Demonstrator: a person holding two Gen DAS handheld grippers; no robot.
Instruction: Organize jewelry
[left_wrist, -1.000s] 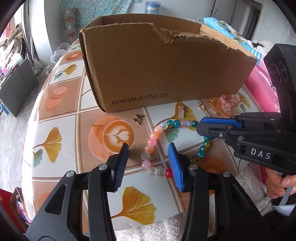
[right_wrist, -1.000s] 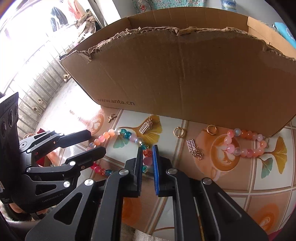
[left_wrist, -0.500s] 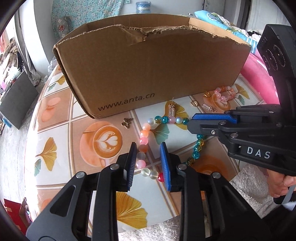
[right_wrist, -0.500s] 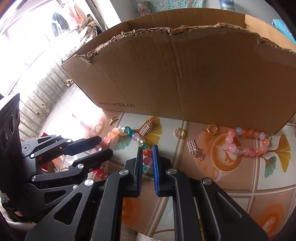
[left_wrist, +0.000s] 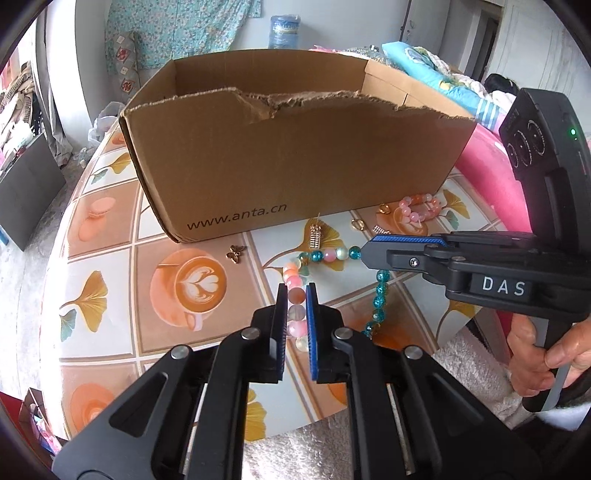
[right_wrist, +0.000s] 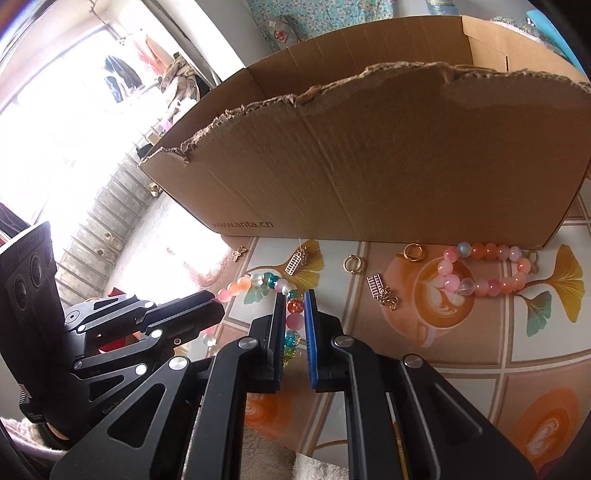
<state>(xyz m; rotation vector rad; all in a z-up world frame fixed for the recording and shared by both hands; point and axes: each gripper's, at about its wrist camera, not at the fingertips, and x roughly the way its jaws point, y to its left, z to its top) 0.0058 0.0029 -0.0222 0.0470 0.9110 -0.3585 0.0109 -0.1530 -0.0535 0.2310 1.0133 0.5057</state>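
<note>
1. The left gripper (left_wrist: 296, 295) pinches the pink beads of the beaded necklace (left_wrist: 334, 254), which lies on the table (left_wrist: 110, 258) before the cardboard box (left_wrist: 295, 166).
2. The right gripper (right_wrist: 295, 301) pinches the same strand's orange and pink beads.
3. A pink bracelet (right_wrist: 487, 269) lies farther right.

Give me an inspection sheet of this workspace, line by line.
Surface: round table with a coffee-and-ginkgo print cloth.
Job's things: long bead strand, multicoloured, lying in front of the cardboard box; pink bead bracelet; gold rings; ladder charms; butterfly charm.
Clutter: nothing seen on the table.
Grippers: left gripper shut on the long bead strand; right gripper shut on the same strand, further along.
Cables: nothing seen.
Surroundings: bedding, water bottle, hanging clothes.
</note>
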